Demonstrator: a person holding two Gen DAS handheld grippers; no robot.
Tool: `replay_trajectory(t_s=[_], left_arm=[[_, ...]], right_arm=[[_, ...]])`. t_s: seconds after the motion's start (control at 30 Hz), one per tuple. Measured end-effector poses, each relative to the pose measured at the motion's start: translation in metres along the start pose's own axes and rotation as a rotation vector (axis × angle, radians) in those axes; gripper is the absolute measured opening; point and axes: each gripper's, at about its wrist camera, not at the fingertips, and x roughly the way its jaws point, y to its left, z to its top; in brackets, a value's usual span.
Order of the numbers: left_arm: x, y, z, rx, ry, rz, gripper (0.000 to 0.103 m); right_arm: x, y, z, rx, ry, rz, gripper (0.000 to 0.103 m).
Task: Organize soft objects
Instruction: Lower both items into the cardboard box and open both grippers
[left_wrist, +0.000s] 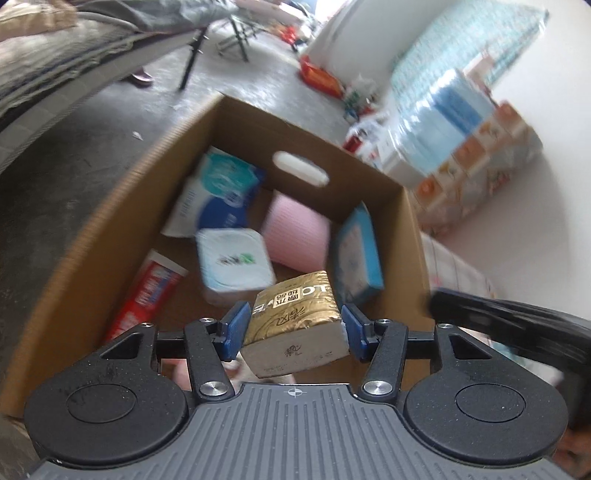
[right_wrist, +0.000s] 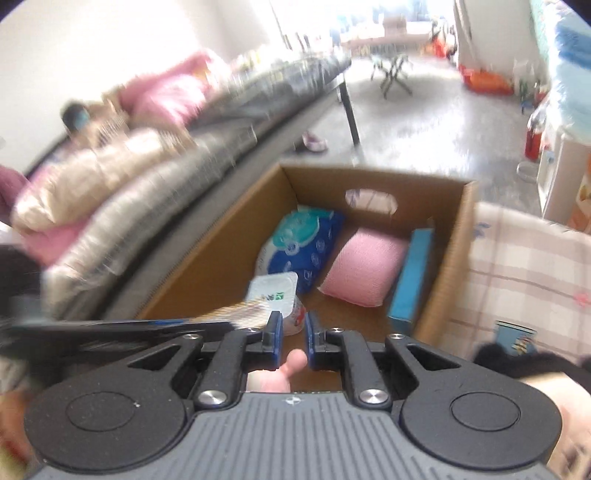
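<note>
An open cardboard box (left_wrist: 122, 221) sits on a grey concrete floor (left_wrist: 74, 155), with a bed (right_wrist: 177, 192) running close along one long side and a checked cloth surface (right_wrist: 528, 266) against the other, so the free way in is from above. The left gripper (left_wrist: 293, 330) hangs over the near edge of the box, its jaws clamped on one gold tissue pack (left_wrist: 295, 325), tilted, just above the things inside. In the box lie one red tube (left_wrist: 147, 291) along the wall, one white pack (left_wrist: 234, 264) in the middle, one blue-and-white pack (left_wrist: 218, 195) toward the far corner, one pink pad (left_wrist: 295, 236) below the handle cut-out, and one light-blue pack (left_wrist: 358, 251) leaning on edge against the opposite wall. Bare cardboard shows between the tube and the white pack. The right gripper (right_wrist: 293, 334) hovers at the near edge too, its jaws nearly closed and holding nothing. Stacked packages (left_wrist: 461, 147) stand along the far white wall.
</note>
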Motion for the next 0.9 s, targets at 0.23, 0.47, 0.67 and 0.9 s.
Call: replay_trajectory(t_s=[0.23, 0.47, 0.67, 0.9], left_arm=[[0.049, -0.037, -0.001, 0.036, 0.111, 0.023, 0.054], [0.101, -0.045, -0.005, -0.037, 0.244, -0.022, 0.059], [0.106, -0.047, -0.011, -0.061, 0.288, -0.021, 0.068], [0.098, -0.048, -0.013, -0.072, 0.291, -0.020, 0.071]], right_arm=[[-0.084, -0.007, -0.055, -0.056, -0.167, -0.025, 0.014], [-0.096, -0.018, -0.095, -0.057, -0.186, -0.110, 0.015], [-0.101, -0.030, -0.104, -0.024, -0.205, -0.108, 0.015], [-0.109, -0.035, -0.114, -0.016, -0.225, -0.102, 0.015]])
